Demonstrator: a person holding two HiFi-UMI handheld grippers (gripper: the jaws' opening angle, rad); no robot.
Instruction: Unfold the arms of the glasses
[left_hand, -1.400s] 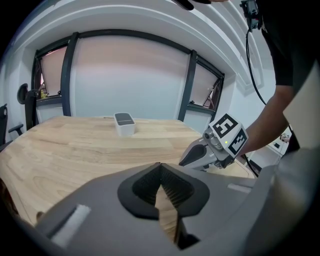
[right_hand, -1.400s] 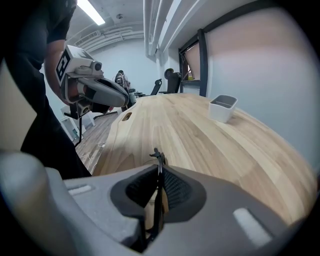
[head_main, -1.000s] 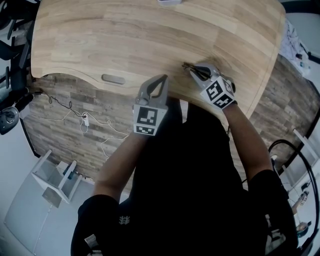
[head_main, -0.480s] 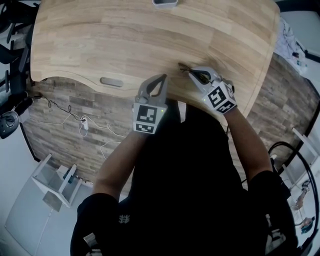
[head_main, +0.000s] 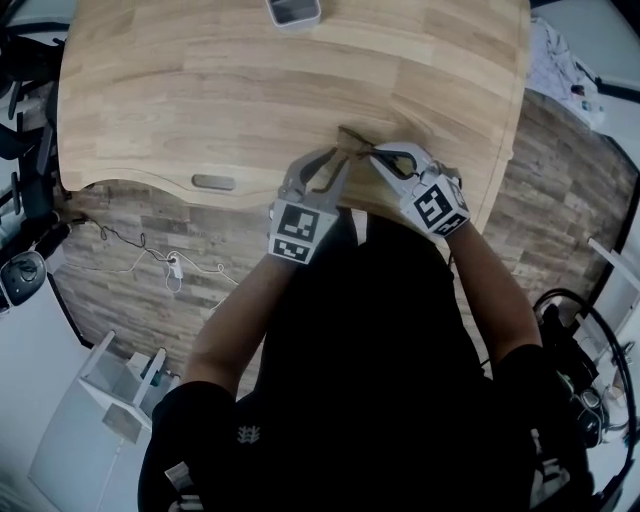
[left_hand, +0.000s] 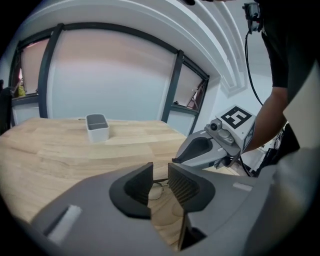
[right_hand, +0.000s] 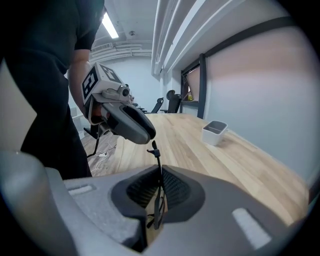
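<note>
The thin dark-framed glasses (head_main: 354, 140) hang just above the wooden table (head_main: 200, 80) near its front edge. My right gripper (head_main: 378, 155) is shut on the glasses' frame, which stands on edge between the pads in the right gripper view (right_hand: 158, 165). My left gripper (head_main: 336, 162) has come up from the left and is open by a narrow gap. In the left gripper view a lens and a thin arm of the glasses (left_hand: 156, 189) show through that gap (left_hand: 160, 181), with the right gripper (left_hand: 176, 161) just beyond. Whether the left pads touch the arm I cannot tell.
A small white tray (head_main: 293, 10) stands at the table's far edge, also visible in the left gripper view (left_hand: 97, 127). The person's dark torso fills the near side. The floor to the left holds cables (head_main: 170, 265) and a white stand (head_main: 125, 395).
My left gripper has moved forward and right until its jaws reach the glasses. The right gripper has shifted slightly left with the glasses still held.
</note>
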